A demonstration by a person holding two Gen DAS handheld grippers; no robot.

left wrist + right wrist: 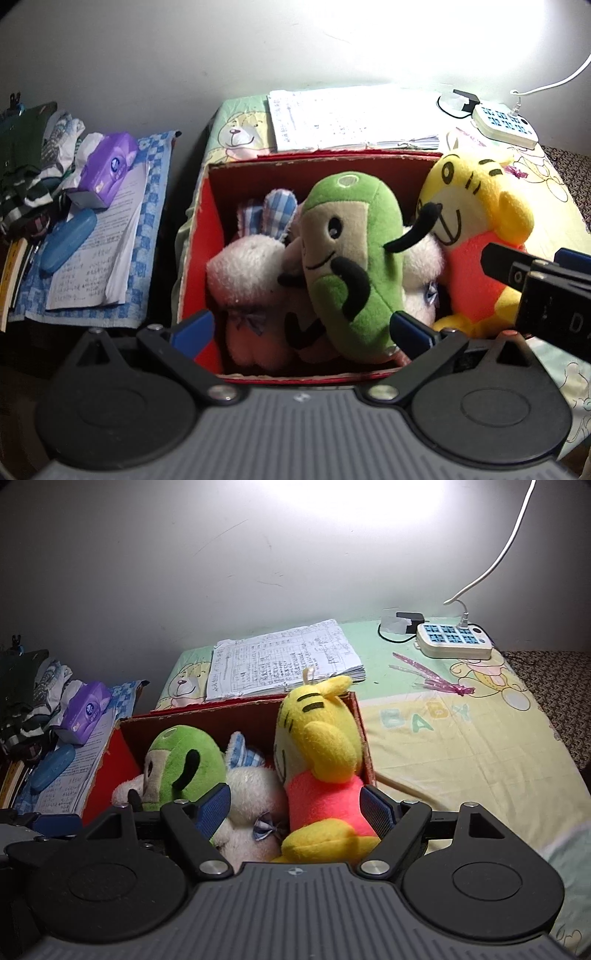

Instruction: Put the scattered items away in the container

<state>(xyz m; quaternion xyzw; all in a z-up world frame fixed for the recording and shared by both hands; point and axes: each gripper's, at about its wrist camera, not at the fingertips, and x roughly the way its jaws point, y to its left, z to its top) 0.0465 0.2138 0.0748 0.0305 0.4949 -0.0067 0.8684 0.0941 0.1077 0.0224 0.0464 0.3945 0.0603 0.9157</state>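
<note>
A red cardboard box (207,236) (110,760) stands on a bed and holds three plush toys. A green plush (354,254) (181,760) lies on a white and pink bunny (247,273) (251,794). A yellow tiger in a pink shirt (476,221) (321,753) leans in the box's right corner. My left gripper (303,328) hangs open over the box's near edge, with the green plush's lower end just inside its right finger. My right gripper (295,808) is open, its fingers either side of the tiger's pink body and the bunny; it shows at the right edge of the left wrist view (528,258).
A stack of handwritten papers (284,657) lies behind the box on the baby-print sheet (461,738). A white power strip (454,640) with a cable sits at the back right. Left of the bed, a side table holds a purple tissue pack (107,166), a blue case (68,240), papers and clothes.
</note>
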